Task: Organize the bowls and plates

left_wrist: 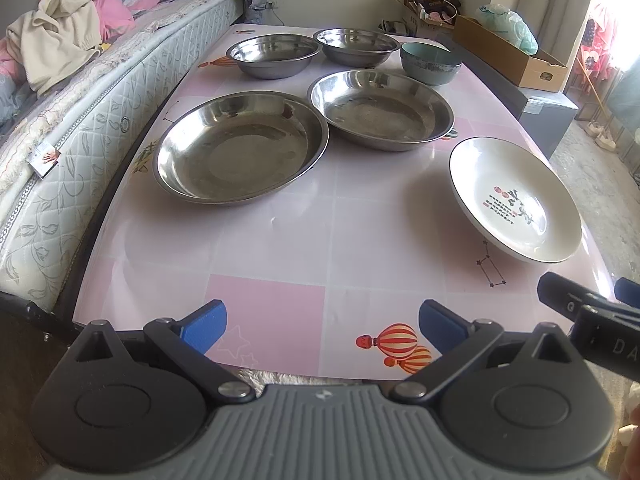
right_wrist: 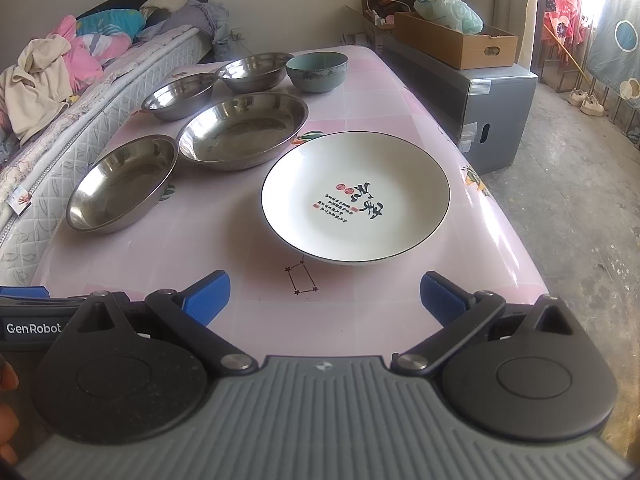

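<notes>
Grippers come first, close to us: our left gripper (left_wrist: 322, 326) and our right gripper (right_wrist: 325, 298) both hang over the near edge of the table (right_wrist: 360, 320), each with its blue fingers spread wide and nothing held between them. Just past our right gripper sits the white plate (right_wrist: 356, 198) with red and black writing on it, flat on the table and not touching any other dish. We think picking up this plate is the first job, since nothing is stacked yet. To do it well, we should come in low, slide one finger under the near rim and the other over it, and squeeze only on the rim, because the plate is smooth and could slip. Next, on the left side, come the two big steel plates, the near steel plate (left_wrist: 240, 148) and the far steel plate (left_wrist: 382, 110), whose rims look like they touch or nearly touch. Behind them stand two small steel bowls, the left steel bowl (left_wrist: 274, 55) and the right steel bowl (left_wrist: 356, 46), and then the blue-green bowl (right_wrist: 317, 71) at the far right. We cannot see under any dish, we cannot read the small writing on the white plate, and the near table edge is hidden by our grippers.
</notes>
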`<state>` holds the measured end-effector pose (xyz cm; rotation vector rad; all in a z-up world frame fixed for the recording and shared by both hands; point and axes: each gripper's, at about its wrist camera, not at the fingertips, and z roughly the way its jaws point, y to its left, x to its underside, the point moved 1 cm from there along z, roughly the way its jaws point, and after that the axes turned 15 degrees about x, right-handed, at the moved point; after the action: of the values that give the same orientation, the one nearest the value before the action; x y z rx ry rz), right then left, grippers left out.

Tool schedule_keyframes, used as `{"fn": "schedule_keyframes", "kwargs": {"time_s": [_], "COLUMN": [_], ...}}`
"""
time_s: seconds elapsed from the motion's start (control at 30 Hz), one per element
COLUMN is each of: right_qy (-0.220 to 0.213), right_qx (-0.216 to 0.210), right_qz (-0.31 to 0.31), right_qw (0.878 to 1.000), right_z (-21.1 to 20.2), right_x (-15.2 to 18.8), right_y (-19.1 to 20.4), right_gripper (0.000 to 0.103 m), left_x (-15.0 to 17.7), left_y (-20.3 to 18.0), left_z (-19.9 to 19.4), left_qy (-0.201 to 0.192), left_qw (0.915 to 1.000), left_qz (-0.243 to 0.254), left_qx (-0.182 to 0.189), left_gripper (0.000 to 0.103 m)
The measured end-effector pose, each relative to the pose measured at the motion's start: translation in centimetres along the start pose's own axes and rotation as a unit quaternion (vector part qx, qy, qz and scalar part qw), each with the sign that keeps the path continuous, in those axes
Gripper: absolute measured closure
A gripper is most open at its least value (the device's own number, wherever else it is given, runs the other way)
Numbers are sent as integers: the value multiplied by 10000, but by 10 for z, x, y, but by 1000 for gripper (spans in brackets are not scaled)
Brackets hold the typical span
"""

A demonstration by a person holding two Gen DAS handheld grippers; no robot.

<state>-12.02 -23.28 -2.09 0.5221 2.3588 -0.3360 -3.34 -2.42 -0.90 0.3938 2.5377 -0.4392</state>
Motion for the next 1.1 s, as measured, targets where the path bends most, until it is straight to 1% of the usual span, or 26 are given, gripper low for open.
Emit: {"fn": "schedule_keyframes", "kwargs": {"time_s": [1.1], "right_qy": [11], "right_qx": [7], "right_qz": [-61], "right_qw": [10000], "right_z": [0], "right_x": [0], "right_y": [5], "right_gripper": [1], "left_x": [1], "left_y": [6], "left_z": [3], "left_qy": [57], "left_qw": [9999], "left_qz": [-83], "left_qx": [24], "left_gripper": [0]}}
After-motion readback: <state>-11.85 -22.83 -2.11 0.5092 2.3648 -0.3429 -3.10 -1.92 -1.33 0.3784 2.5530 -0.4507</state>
